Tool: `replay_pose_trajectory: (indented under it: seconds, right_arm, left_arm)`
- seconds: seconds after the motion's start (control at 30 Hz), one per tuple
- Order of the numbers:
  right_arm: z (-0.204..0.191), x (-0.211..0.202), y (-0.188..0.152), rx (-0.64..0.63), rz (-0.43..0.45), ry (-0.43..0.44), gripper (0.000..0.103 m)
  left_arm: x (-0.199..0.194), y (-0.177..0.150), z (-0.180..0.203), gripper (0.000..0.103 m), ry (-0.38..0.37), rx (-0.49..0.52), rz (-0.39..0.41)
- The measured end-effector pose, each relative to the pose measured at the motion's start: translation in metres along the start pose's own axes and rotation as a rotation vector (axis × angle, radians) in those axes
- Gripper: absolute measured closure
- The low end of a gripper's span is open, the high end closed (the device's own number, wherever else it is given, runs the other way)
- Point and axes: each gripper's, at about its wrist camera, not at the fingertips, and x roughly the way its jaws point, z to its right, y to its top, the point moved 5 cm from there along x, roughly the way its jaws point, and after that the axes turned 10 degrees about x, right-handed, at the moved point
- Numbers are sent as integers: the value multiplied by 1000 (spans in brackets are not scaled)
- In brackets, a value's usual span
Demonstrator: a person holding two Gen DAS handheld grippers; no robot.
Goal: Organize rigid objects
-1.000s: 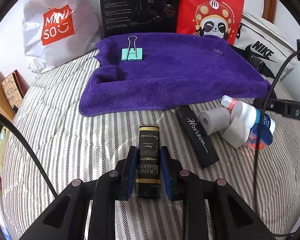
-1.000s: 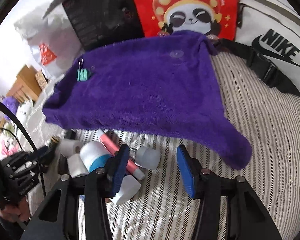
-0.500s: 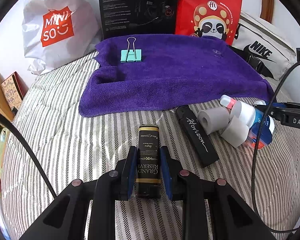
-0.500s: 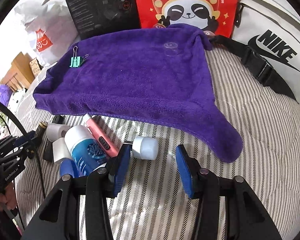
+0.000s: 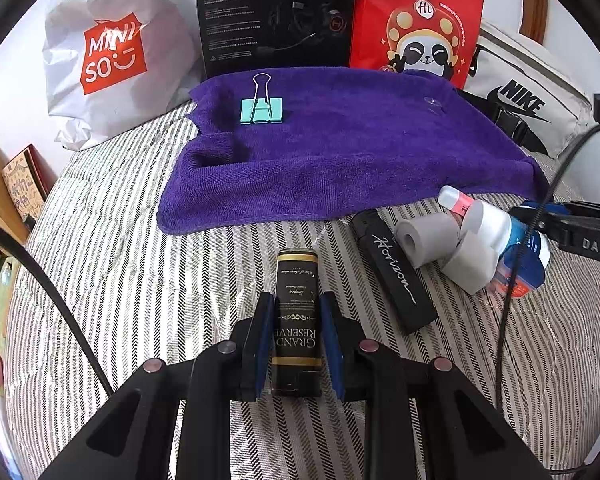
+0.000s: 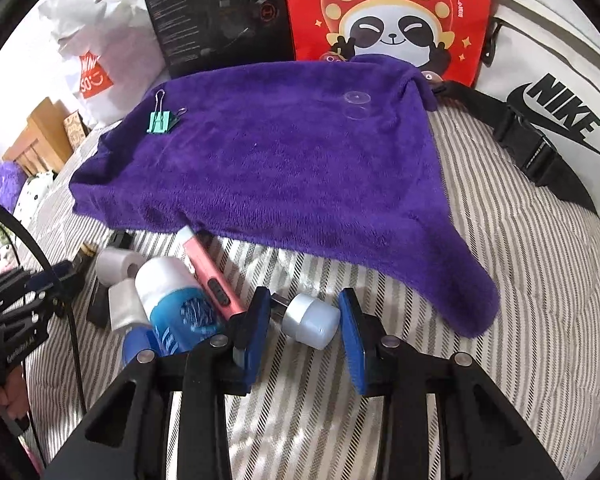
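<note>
**Gripping the black tube, closing on the silver cylinder**

Clenching the left gripper (image 5: pixel 296 305) on a black cylindrical tube with gold bands and "GRAND RESERVE" lettering (image 5: pixel 297 276), blue pads pressed flat against both of its sides. Holding that tube lengthwise along the fingers, just in front of the near edge of the purple terry towel (image 5: pixel 340 152), over the grey-and-white striped bed cover (image 5: pixel 120 280).

Narrowing the jaws of the right gripper (image 6: pixel 305 314) just now around a small silvery-white cylinder with a dark stub at one end (image 6: pixel 312 320). Bracketing that cylinder crosswise between the blue pads, each pad close beside one end, with no firm press visible, so not yet grasped. Lying on the striped cover, just in front of the towel's drooping near corner.

Resting on the towel: a teal binder clip with wire handles (image 5: pixel 261 110) near the far left corner, and a small clear plastic spool (image 6: pixel 357 105) near the far right corner.

Clustered just off the towel's near edge, between the two grippers: a flat black case with white script lettering (image 5: pixel 394 276), two grey paper rolls (image 5: pixel 428 238) touching each other, a blue bottle with a white cap (image 6: pixel 172 300), and a slim pink pen-shaped device (image 6: pixel 210 276) leaning beside the bottle with its tip reaching the towel's hem.

Standing behind the towel's far edge: a white crumpled shopping bag with a red logo (image 5: pixel 112 56), a black printed carton (image 5: pixel 276 12), a red paper bag with a cartoon panda (image 5: pixel 420 28), and a white sports bag with a black strap (image 5: pixel 532 92).
</note>
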Motion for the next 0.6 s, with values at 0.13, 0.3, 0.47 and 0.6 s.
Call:
replay_pose_trajectory:
  seconds: [0.13, 0.3, 0.47, 0.6]
  right_arm:
    - [9, -8, -5, 11, -1, 1, 68]
    - [16, -9, -12, 24, 2, 2, 68]
    - [16, -12, -21, -7, 14, -32, 67]
    - [16, -14, -25, -31, 23, -46, 68]
  left_arm:
    - [1, 0, 1, 80, 3, -4, 1]
    - [1, 0, 2, 80, 12, -5, -2]
    - [1, 0, 3, 80, 15, -6, -4]
    - [1, 0, 3, 80, 15, -6, -4]
